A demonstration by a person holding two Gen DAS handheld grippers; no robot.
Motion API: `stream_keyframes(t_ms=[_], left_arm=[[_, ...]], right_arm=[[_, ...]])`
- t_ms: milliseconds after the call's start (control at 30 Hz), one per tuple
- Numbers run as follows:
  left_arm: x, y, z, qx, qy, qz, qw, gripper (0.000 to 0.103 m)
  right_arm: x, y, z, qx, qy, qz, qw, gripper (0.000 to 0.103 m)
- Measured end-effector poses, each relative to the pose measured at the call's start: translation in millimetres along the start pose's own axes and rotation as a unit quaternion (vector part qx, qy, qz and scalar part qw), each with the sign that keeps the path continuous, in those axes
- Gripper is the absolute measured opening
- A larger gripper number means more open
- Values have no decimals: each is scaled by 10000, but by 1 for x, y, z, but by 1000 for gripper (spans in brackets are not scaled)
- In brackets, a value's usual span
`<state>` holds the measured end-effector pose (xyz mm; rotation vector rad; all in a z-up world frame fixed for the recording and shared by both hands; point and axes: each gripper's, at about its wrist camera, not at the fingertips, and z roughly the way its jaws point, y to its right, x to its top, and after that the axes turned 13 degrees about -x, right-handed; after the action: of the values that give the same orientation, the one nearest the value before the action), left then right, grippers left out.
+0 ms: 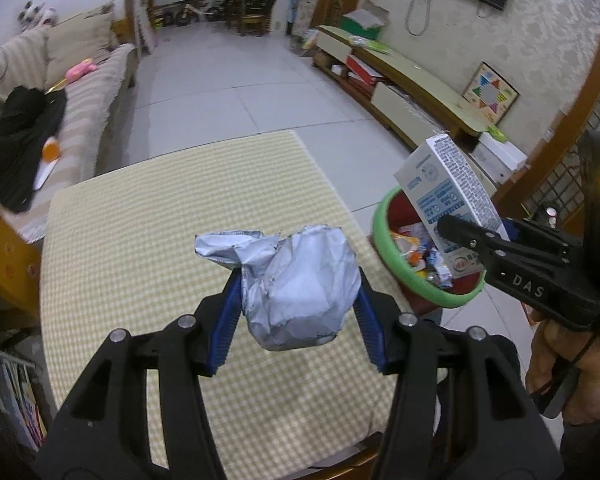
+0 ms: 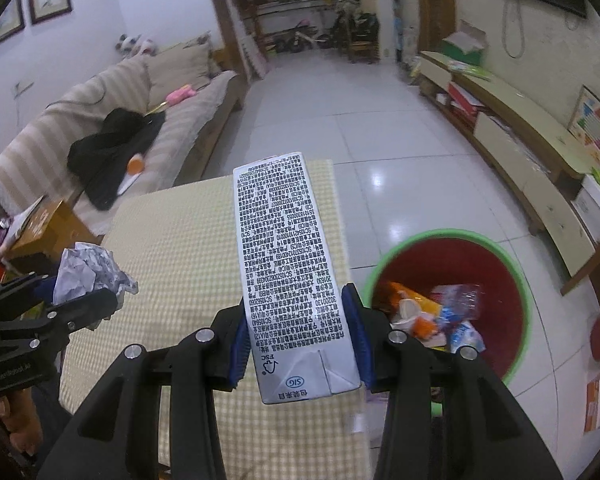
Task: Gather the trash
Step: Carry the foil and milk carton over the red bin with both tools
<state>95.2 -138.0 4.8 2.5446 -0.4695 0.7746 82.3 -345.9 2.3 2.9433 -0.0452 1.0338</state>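
On my left wrist view, centre frame, I see a crumpled white-grey paper wrapper (image 1: 300,288) against a yellow-and-white checked tablecloth (image 1: 140,240). At right, the milk carton (image 1: 448,196) is white with blue panels and black print. The trash bin (image 1: 384,240) has a green rim and red inside. Both grippers' pads (image 1: 224,320) are blue on black frames.

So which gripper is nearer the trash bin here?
Right. The right gripper holds the milk carton beside the trash bin; the left gripper holds crumpled paper over the table, farther off.
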Motion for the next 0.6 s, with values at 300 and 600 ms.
stream_keyframes(t_ms=[300, 600], left_arm=[[26, 56, 43, -476, -204, 307, 9982, 51], [44, 103, 81, -829, -396, 634, 9937, 51]], right_arm=[[-5, 73, -3, -347, -19, 495, 9982, 41], [-16, 132, 1, -601, -80, 941, 9937, 41]])
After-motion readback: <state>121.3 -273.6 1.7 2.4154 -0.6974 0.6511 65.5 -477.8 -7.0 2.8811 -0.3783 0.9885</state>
